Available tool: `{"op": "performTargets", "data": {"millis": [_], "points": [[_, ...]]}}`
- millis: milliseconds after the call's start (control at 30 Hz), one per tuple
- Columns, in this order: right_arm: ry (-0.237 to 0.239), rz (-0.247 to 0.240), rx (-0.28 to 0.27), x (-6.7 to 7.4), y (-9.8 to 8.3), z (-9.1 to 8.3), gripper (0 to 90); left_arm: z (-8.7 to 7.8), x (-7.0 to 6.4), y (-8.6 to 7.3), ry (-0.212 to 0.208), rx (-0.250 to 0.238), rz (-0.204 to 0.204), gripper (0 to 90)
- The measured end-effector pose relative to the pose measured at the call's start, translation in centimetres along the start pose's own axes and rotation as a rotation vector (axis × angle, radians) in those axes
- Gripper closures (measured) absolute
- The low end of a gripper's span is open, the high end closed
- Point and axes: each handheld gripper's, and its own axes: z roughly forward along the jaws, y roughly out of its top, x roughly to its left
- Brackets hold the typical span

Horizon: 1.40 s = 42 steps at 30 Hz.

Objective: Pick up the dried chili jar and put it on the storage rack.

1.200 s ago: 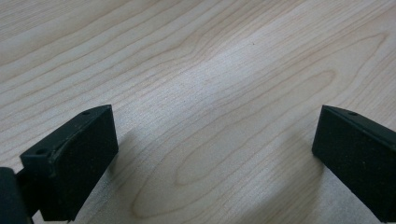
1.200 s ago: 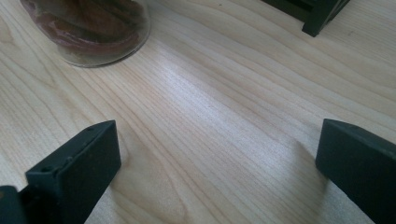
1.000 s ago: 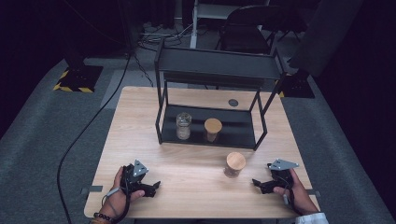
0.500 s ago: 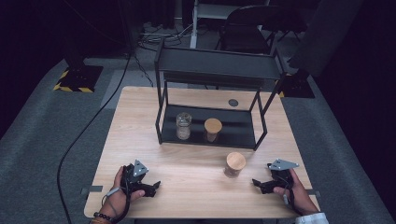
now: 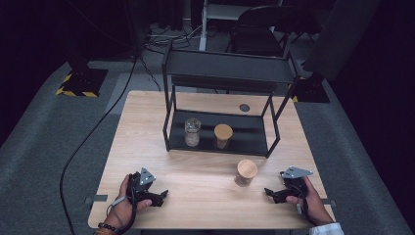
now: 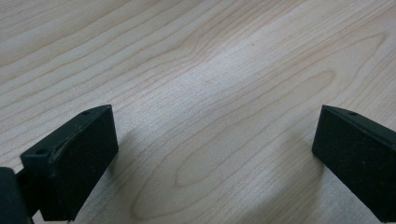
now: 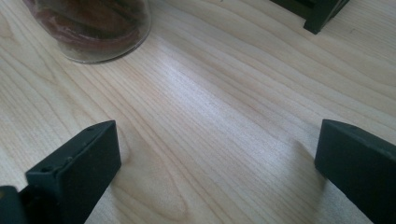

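A glass jar with a wooden lid (image 5: 245, 172) stands on the wooden table (image 5: 205, 196), in front of a black two-level metal rack (image 5: 222, 98). Its base (image 7: 91, 30) appears at the top left of the right gripper view. On the rack's lower shelf stand a clear lidless jar (image 5: 192, 131) and a second jar with a wooden lid (image 5: 222, 135). My left gripper (image 5: 161, 196) rests low on the table at the front left, open, with bare wood between its jaws (image 6: 210, 154). My right gripper (image 5: 270, 193) rests at the front right, open, a short way right of the loose jar.
A small dark round disc (image 5: 244, 107) lies on the table behind the rack. A rack foot (image 7: 320, 16) shows at the top right of the right gripper view. A chair (image 5: 259, 29) and cables stand on the grey floor beyond the table.
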Motion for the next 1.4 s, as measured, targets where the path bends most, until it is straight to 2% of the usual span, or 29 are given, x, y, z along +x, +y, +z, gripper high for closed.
{"op": "performTargets", "data": {"millis": [167,267,733,1400], "points": [[-0.014,-0.027,0.01,0.3,0.2,-0.1,0.9,0.0,0.0,0.0,0.0,0.0,0.0,0.0],[0.001,-0.041,0.017,0.5,0.4,-0.2,2.0,0.0,0.0,0.0,0.0,0.0,0.0,0.0],[0.022,-0.044,-0.028,1.3,1.2,-0.9,2.0,0.0,0.0,0.0,-0.002,-0.001,0.001,0.0],[0.028,-0.071,-0.021,2.0,1.6,-0.8,2.0,0.0,0.0,0.0,-0.002,-0.001,0.0,0.0]]}}
